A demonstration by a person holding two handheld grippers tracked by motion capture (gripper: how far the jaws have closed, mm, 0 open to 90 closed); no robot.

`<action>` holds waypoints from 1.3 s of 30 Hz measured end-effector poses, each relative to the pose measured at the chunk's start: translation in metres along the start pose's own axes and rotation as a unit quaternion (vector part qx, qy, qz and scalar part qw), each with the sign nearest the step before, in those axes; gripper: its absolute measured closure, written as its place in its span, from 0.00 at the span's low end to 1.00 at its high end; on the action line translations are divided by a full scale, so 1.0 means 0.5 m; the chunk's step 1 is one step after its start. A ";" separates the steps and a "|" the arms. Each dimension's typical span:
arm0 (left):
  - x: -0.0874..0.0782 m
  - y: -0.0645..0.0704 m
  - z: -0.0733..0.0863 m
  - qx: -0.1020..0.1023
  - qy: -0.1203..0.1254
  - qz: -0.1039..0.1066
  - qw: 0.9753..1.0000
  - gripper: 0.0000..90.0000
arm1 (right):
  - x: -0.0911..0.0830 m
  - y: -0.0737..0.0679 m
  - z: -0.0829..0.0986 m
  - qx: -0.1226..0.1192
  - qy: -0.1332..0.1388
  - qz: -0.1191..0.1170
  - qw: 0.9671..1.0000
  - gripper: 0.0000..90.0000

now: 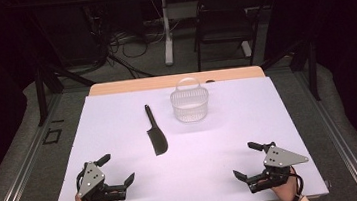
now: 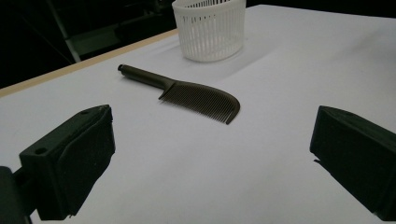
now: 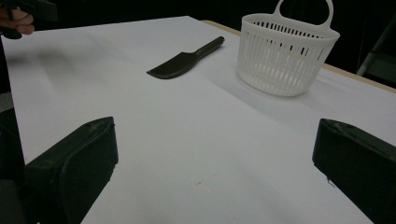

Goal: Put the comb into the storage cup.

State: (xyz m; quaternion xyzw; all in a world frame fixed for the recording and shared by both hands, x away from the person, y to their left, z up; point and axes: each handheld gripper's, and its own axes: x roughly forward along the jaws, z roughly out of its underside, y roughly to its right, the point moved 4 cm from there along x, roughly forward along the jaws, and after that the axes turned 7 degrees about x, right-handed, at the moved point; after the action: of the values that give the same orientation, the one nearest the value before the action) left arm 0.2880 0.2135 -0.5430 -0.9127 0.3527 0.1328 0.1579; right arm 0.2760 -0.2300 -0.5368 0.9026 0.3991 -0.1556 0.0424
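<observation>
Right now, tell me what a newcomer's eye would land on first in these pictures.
The black comb stands out most, lying flat near the middle of the white table with its handle pointing to the far side. Just right of it, nearer the far edge, stands a white slatted basket with an upright handle. Near the front edge, the left gripper and right gripper are both open, holding nothing.

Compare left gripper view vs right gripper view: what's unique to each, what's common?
Left gripper view alone: the comb's teeth, seen from its toothed side.
Right gripper view alone: the basket's handle loop, and the person's other hand at the far table edge.
Both: the dark comb lying flat on the white table, the white slotted basket standing apart from it, and each gripper's own black jaws spread wide, holding nothing.
</observation>
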 end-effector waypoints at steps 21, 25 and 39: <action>0.080 -0.037 -0.034 0.005 -0.008 -0.001 1.000 0.00 | 0.002 -0.001 0.001 0.003 -0.004 -0.006 1.000 0.00; 0.090 -0.048 -0.041 0.003 -0.009 -0.006 1.000 0.03 | 0.003 -0.003 0.001 0.004 -0.006 -0.009 1.000 0.00; 0.139 -0.074 -0.071 0.000 -0.023 -0.006 1.000 0.05 | 0.003 -0.004 0.001 0.006 -0.006 -0.012 1.000 0.00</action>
State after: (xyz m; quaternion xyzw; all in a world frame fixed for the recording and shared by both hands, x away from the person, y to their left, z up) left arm 0.3678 0.1840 -0.5278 -0.9114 0.3436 0.1532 0.1669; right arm 0.2754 -0.2277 -0.5376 0.8968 0.4091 -0.1641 0.0374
